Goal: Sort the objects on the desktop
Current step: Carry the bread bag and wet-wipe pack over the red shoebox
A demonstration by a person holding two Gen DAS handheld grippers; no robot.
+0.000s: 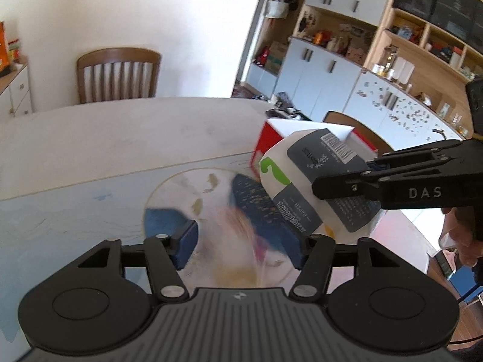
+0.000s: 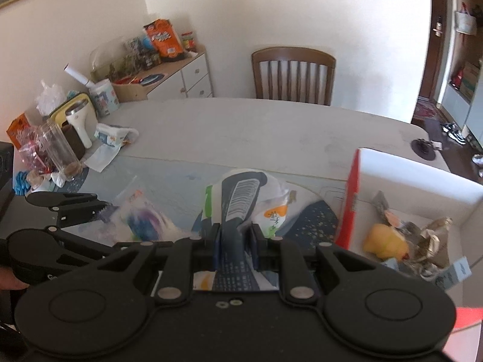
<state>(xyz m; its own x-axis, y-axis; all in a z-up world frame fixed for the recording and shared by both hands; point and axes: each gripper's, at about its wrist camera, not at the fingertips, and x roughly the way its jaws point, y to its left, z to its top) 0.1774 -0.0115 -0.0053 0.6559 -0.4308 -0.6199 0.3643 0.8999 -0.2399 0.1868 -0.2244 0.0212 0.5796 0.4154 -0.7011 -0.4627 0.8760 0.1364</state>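
Right hand-held gripper [image 2: 235, 242] clamped on white paper packet with grey label [image 2: 241, 199], held above bench [image 2: 241, 120], beside red-and-white box [image 2: 392, 175]. Left hand-held gripper [image 1: 241, 241] half-open around blurred clear plastic bag [image 1: 241, 235]; contact unclear.

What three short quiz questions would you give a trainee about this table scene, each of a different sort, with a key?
1. True or false: the right gripper is shut on the white paper pack.
2. Where does the yellow object lie?
A) in the red-and-white box
B) on a chair seat
C) inside a glass jar
3. Fill in: beyond the far edge of the table stands a wooden ____.

Key: 1 true; 2 A; 3 chair.
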